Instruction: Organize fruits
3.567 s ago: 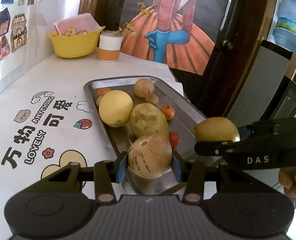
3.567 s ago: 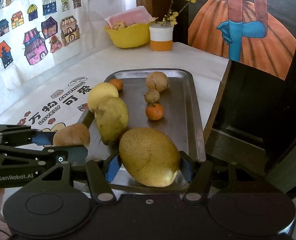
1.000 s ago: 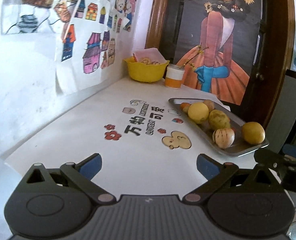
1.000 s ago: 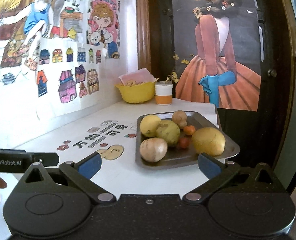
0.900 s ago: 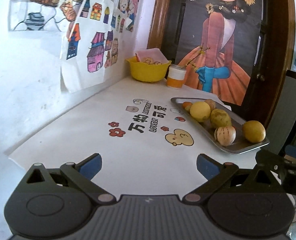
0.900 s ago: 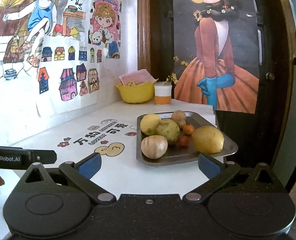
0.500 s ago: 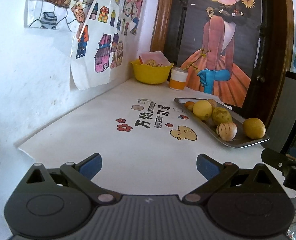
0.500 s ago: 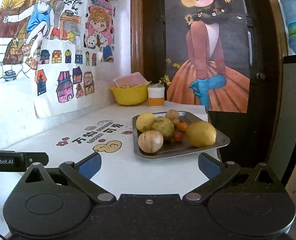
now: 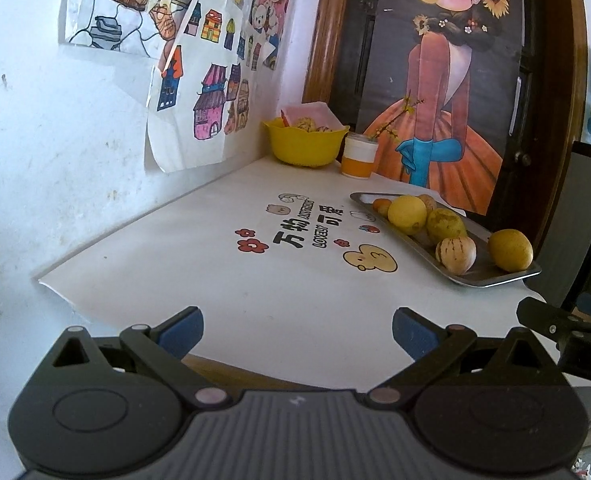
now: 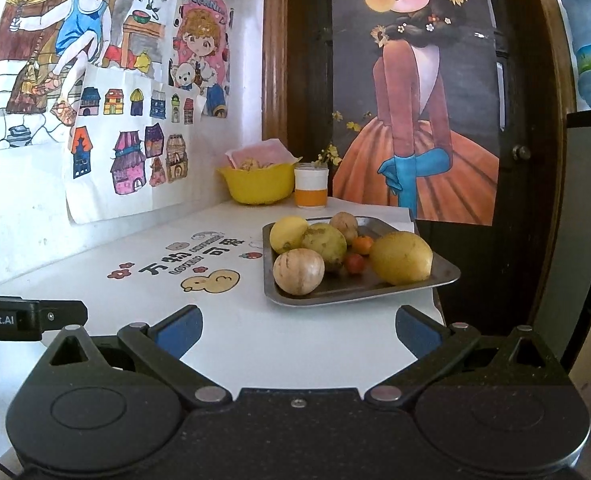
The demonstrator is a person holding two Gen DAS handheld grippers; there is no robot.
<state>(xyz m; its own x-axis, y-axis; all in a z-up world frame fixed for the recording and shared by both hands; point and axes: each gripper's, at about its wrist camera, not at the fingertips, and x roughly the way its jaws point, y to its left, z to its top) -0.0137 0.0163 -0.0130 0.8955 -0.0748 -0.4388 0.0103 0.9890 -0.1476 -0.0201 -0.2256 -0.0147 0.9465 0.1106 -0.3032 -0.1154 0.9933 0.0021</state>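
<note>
Nearest you, both hand-held grippers, left (image 9: 297, 328) and right (image 10: 298, 326), hang spread and empty short of the desk (image 10: 223, 320). Ahead, nearer your right one, the tray (image 10: 443, 276) holds every fruit, its long axis running away toward the wall.

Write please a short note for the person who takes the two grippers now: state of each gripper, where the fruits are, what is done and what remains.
Left gripper: open, empty, back from the table.
Right gripper: open, empty, facing the metal tray.
Fruits: striped melon and big yellow fruit at the tray's near end; lemon, green fruit and small ones behind.
Done: all visible fruit is on the tray.
Left: probably nothing; check.
</note>
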